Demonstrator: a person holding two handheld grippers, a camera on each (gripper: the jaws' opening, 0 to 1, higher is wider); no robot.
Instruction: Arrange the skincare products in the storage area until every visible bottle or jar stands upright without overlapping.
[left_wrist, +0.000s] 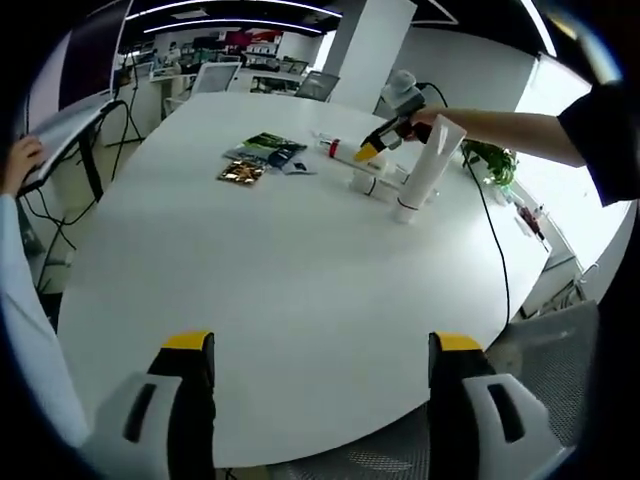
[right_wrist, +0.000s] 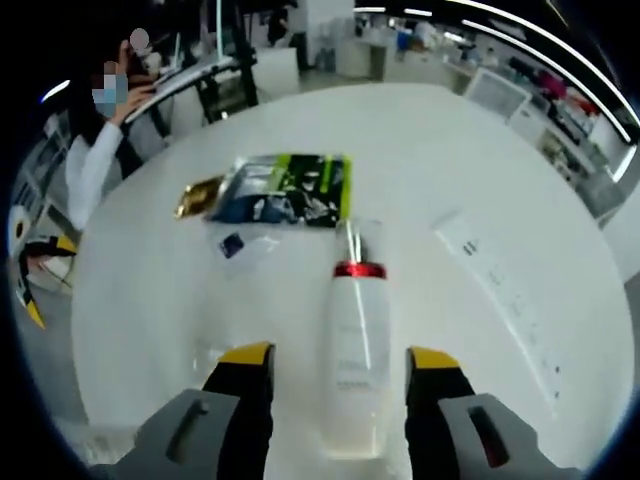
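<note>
White tabletop (left_wrist: 300, 280) everywhere, and your left gripper (left_wrist: 320, 360) hung over the near edge with its jaws spread wide, holding nothing. Your right gripper (right_wrist: 338, 368) had its jaws apart too, either side of a white bottle (right_wrist: 355, 350) with a red collar lying flat between them; can't tell if they touched it. Green sachets (right_wrist: 290, 190) lay just beyond. A white tube (left_wrist: 425, 170) stood cap-down nearby.
</note>
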